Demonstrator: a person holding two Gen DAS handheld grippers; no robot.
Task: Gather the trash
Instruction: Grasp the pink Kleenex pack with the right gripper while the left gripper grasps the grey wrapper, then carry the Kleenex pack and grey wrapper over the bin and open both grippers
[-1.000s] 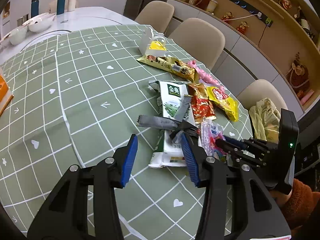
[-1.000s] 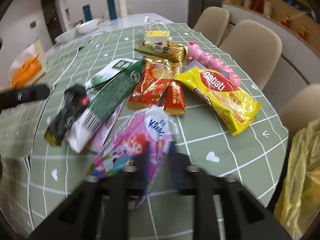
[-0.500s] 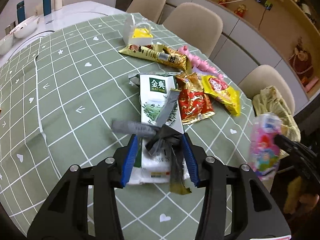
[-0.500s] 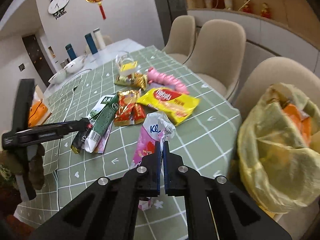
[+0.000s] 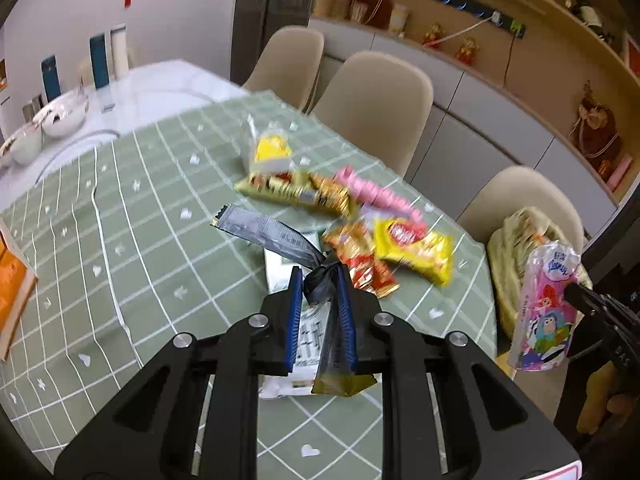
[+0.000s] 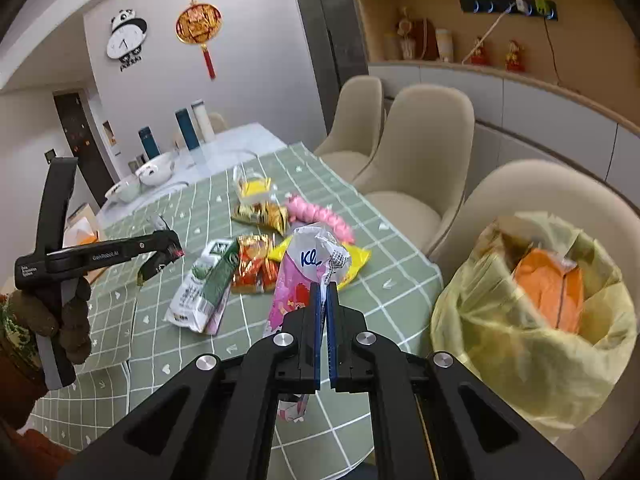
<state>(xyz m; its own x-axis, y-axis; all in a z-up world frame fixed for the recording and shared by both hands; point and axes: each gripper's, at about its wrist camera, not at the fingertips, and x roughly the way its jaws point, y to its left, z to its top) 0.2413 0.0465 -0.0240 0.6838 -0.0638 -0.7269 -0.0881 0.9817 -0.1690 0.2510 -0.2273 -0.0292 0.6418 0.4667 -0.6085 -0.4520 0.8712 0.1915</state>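
My left gripper (image 5: 320, 280) is shut on a crumpled grey and black foil wrapper (image 5: 276, 236) and holds it above the green checked tablecloth (image 5: 152, 240). My right gripper (image 6: 324, 292) is shut on a pink tissue packet (image 6: 300, 280), held in the air just left of the yellow trash bag (image 6: 532, 320) on a chair. That packet also shows at the right of the left wrist view (image 5: 544, 312). Several snack wrappers lie on the table: a yellow packet (image 5: 416, 248), red ones (image 5: 360, 256), a gold one (image 5: 292, 192) and a white and green pouch (image 6: 208, 284).
Beige chairs (image 6: 424, 152) stand along the table's right side. A pink toy (image 5: 376, 196) and a small yellow and white box (image 5: 272, 152) lie beyond the wrappers. Bowls (image 5: 60, 116) and bottles (image 5: 100, 60) stand at the far end. An orange box (image 5: 12, 284) sits at the left edge.
My left gripper closed on the grey wrapper and lifted it off the table. My right gripper raised the pink packet and carried it right, towards the yellow bag.
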